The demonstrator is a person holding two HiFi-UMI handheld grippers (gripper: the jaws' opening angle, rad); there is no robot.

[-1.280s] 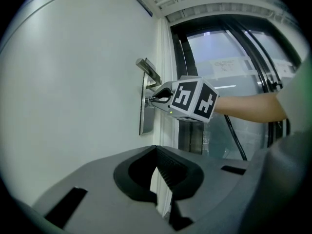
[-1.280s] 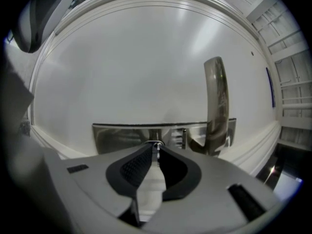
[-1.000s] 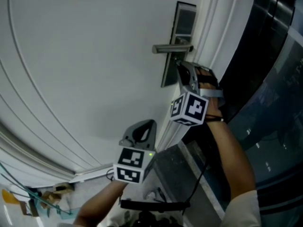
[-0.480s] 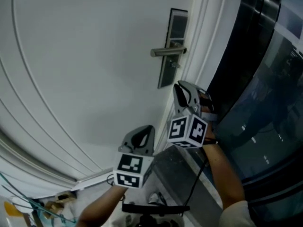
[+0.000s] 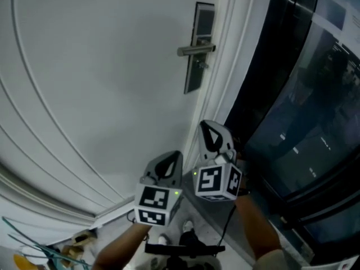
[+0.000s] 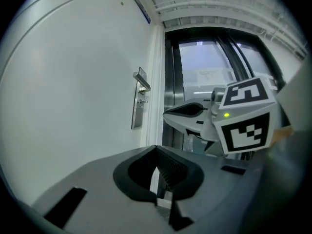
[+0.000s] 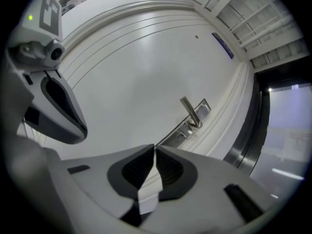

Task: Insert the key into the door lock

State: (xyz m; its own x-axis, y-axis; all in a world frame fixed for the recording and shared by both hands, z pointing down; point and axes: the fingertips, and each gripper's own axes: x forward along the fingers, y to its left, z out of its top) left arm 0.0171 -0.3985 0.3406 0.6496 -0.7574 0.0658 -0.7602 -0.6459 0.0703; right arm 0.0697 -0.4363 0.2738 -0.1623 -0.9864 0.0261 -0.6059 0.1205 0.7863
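A dark metal lock plate (image 5: 198,44) with a silver lever handle (image 5: 195,50) sits on the white door (image 5: 101,77). Just under the handle a small key (image 5: 201,64) sticks out of the plate. My right gripper (image 5: 210,133) is well below the lock, by the door frame, jaws shut with nothing between them. To its left, my left gripper (image 5: 169,163) is shut and empty too. The left gripper view shows the lock plate (image 6: 139,101) far ahead and the right gripper (image 6: 187,115) alongside. The right gripper view shows the handle (image 7: 189,111) beyond its shut tips.
The white door frame (image 5: 225,66) runs along the lock side. Right of it stands dark glass panelling (image 5: 304,94). At the bottom left, clutter and a turquoise wire thing (image 5: 39,252) lie on the floor. A black bar (image 5: 183,248) hangs under my arms.
My right gripper has drawn back from the lock plate, down towards the left gripper, leaving the key in the plate. The left gripper has hardly moved.
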